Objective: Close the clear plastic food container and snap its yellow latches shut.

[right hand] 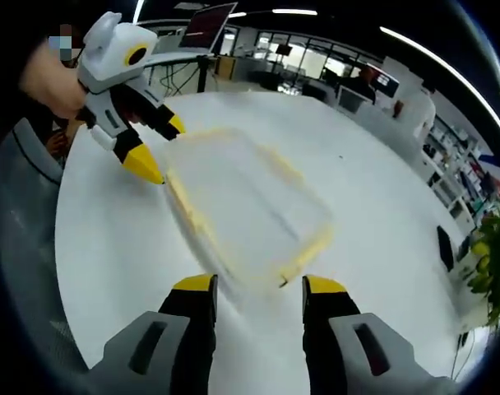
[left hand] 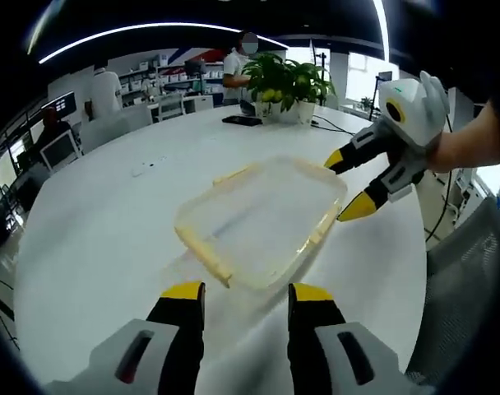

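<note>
Left gripper view looks across a white round table at the clear container, which sits near the middle with its lid on and yellow latches along its edges. The left gripper hangs just short of the near edge, jaws parted and holding nothing. The right gripper comes in from the far side, jaws spread, tips close to the far corner; whether they touch it I cannot tell. A potted plant and a dark phone sit farther back. Right gripper view shows the same container, blurred, between the right gripper below, open and empty, and the left gripper at the top left. Judging from this, pressing one latch without bracing the opposite side could slide the light box across the smooth top. No readable writing or brand appears in either view.
</note>
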A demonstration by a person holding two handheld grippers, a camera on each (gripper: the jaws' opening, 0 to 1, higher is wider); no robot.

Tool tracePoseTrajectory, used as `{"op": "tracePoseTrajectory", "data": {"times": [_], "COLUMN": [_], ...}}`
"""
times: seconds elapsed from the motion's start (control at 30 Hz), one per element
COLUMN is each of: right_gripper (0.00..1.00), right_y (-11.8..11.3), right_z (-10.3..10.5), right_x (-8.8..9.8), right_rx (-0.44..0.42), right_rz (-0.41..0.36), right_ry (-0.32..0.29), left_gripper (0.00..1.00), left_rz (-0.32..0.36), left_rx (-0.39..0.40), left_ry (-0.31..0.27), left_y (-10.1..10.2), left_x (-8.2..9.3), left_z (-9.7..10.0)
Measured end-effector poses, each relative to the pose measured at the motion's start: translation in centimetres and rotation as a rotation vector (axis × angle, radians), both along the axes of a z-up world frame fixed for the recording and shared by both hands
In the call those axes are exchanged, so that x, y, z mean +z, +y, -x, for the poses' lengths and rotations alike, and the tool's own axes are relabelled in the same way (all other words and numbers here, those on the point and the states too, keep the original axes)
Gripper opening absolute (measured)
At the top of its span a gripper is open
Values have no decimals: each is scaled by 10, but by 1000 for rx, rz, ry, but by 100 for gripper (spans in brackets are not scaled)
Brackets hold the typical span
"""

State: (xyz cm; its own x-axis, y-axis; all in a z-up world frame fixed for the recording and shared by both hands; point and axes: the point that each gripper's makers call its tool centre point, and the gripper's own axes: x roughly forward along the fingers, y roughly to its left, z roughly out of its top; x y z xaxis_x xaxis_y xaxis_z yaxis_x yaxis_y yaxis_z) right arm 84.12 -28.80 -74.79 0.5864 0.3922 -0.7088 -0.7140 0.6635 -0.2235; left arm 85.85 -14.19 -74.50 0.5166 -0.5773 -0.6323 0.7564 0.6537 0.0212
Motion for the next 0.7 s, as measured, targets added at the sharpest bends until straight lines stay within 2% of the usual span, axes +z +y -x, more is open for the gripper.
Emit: {"op": "tracePoseTrajectory", "data": {"times": [0.7], "right_gripper": [35], "right_y": [2], "right_z": [-2], "right_x": [-9], "right_rx": [3], "right_rz": [-12], "right_ry": [17], "left_gripper": [32], "left_rz": [3], "left_rx": [6], "left_ry": [17], "left_y": [-3], "left_x": [-4], "left_z": [-2]}}
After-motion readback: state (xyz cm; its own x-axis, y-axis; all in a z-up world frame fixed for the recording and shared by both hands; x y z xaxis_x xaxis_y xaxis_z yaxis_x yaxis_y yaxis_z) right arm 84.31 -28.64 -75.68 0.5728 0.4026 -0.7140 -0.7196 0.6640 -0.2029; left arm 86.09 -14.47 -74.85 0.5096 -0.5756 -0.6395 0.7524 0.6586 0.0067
